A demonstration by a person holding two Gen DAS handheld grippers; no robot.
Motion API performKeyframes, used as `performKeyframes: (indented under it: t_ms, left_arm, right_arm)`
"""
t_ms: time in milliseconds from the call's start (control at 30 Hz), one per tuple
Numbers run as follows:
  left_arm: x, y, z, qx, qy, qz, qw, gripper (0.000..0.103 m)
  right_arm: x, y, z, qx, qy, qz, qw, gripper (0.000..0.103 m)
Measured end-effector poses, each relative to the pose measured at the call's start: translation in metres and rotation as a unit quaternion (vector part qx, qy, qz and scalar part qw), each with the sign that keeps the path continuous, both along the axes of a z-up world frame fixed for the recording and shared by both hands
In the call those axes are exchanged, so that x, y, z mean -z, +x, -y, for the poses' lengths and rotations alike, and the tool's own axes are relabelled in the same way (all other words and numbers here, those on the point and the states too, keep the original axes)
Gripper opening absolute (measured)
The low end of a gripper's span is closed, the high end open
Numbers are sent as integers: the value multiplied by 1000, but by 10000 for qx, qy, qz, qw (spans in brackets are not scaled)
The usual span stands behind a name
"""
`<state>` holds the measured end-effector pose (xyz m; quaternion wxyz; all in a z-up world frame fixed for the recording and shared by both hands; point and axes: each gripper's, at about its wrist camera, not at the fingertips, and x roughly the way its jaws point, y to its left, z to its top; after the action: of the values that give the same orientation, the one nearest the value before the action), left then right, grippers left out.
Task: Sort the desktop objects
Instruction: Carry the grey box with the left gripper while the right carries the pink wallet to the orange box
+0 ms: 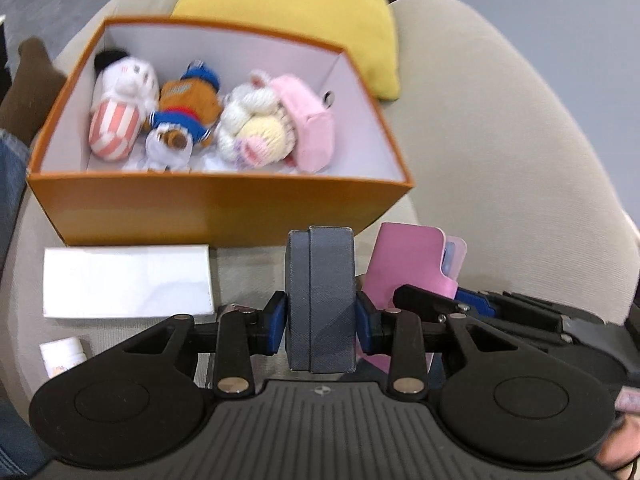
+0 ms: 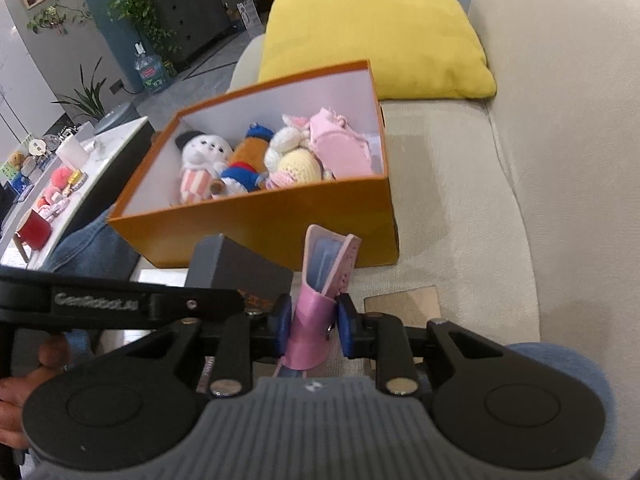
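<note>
Clamped between the left gripper (image 1: 320,322) pads, a grey box (image 1: 322,300) is held; a pink card wallet (image 2: 318,312) is pinched by the right gripper (image 2: 314,326), before the orange box (image 2: 280,216) on the sofa (image 2: 460,220).

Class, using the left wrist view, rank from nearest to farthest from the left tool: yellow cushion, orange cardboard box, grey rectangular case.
1. Grey rectangular case, clamped in the left tool.
2. Orange cardboard box, just beyond.
3. Yellow cushion, behind the box.
</note>
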<state>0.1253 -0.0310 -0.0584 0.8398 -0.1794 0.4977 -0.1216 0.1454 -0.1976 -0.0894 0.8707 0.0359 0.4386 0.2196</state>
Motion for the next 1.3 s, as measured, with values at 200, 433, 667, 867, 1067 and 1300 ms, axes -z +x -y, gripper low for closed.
performKeyframes:
  t_ms: [200, 433, 667, 867, 1067, 1300]
  left_arm:
    - [-40, -9, -3, 326, -153, 439, 9984, 40]
    - [-75, 14, -17, 457, -577, 699, 9948, 40]
    - [-94, 57, -31, 342, -848, 837, 9923, 40]
    - [-84, 115, -45, 185, -1236, 627, 9902, 40]
    - [-49, 174, -40, 134, -1533, 205, 9879, 40]
    - [15, 223, -36, -122, -2158, -535, 9749, 40]
  right_arm:
    - [-37, -4, 7, -160, 159, 213, 9995, 25]
    - [-77, 11, 10, -221, 235, 555, 9979, 25]
    - [-103, 47, 5, -232, 278, 863, 9956, 25]
    - [-109, 90, 6, -114, 328, 905, 9953, 25]
    - [-101, 131, -2, -144, 244, 745, 9968, 25]
    - [-90, 163, 11, 53, 382, 614, 9974, 23]
